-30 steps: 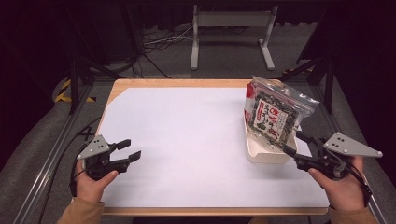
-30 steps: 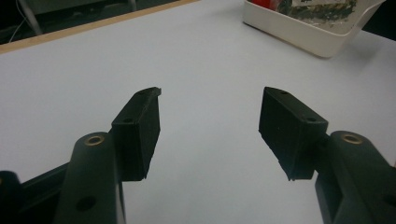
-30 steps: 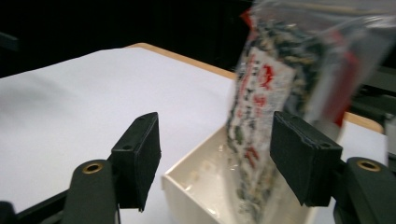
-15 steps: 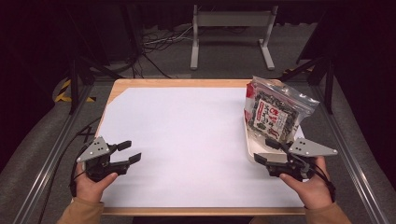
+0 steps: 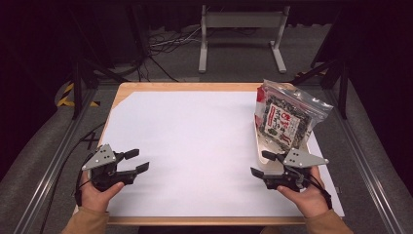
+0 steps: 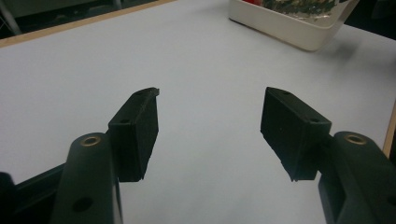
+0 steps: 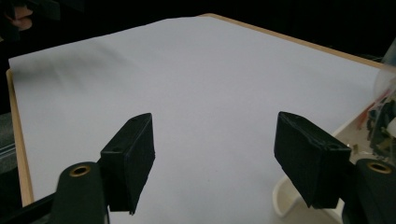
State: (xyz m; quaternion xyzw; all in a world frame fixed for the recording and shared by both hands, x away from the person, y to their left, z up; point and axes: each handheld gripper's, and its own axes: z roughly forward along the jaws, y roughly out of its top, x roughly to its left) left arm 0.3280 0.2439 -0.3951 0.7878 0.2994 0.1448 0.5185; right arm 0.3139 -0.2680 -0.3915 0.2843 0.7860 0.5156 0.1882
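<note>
Nearest to the person, the left gripper (image 5: 130,162) rests low over the white sheet (image 5: 195,146) that covers the worktop (image 5: 190,87), at the near left corner. Its jaws stand apart with nothing between them; in the left gripper view the space between the two black pads holds bare paper and no object. I judge that this hand waits at its own side, so that the middle of the sheet is free.

At the near right, the right gripper (image 5: 260,164) sits just beside the near end of the cream tray (image 5: 259,146). Its jaws have just been opening, and no thing is between them. In the right gripper view the rounded corner of the tray (image 7: 286,198) lies close under the right pad, so the gripper probably stands wide in order to take the tray rim or the bag above it; which of the two, I cannot tell.

Farther back, the bag (image 5: 284,118) stands in the tray and leans on its far side, at the right edge of the worktop. It is a clear zip bag with a dark printed pack inside, perhaps seaweed, though the print is too small to read. The tray seems to be there to keep the bag upright and easy to reach from the right.
</note>
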